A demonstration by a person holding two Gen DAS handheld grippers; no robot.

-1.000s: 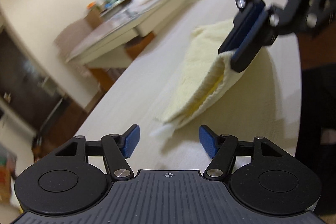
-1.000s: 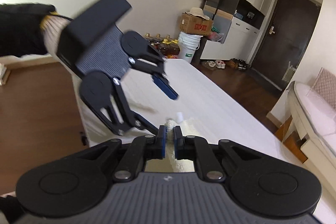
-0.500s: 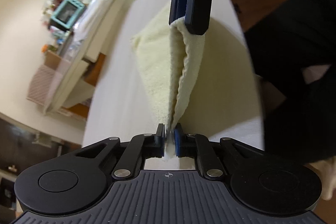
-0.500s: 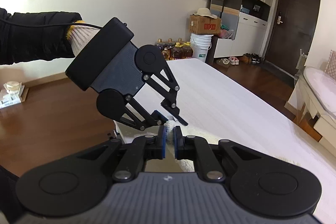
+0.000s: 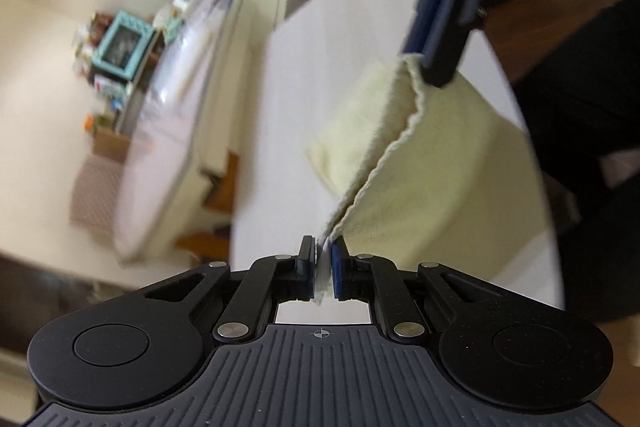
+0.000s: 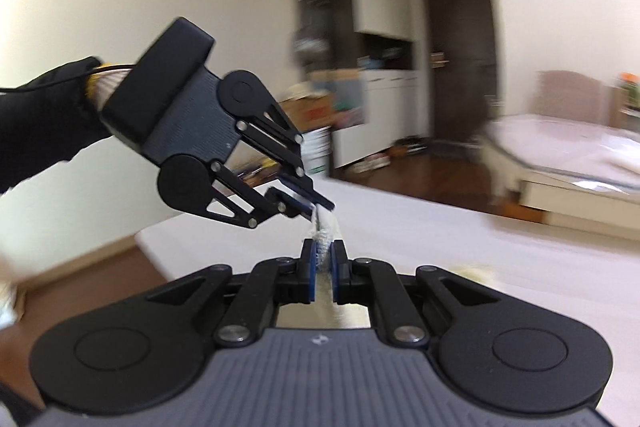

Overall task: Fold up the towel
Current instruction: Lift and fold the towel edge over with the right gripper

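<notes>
Left wrist view is showing the left gripper (image 5: 322, 263) pinching one corner of the yellow towel (image 5: 436, 163), jaws nearly closed on the hem. Farther out, the right gripper (image 5: 434, 39) is clamping the opposite corner, and the cloth is hanging between them over the white table (image 5: 320, 67). Keeping the edge taut and both corners level is probably what matters before laying it down.

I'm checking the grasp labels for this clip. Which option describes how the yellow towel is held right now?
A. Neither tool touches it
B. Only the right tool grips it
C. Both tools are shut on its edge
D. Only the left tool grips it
C: the left tool pinches one end of the towel edge and the right tool clamps the other, with the edge stretched between them above the table.
</notes>
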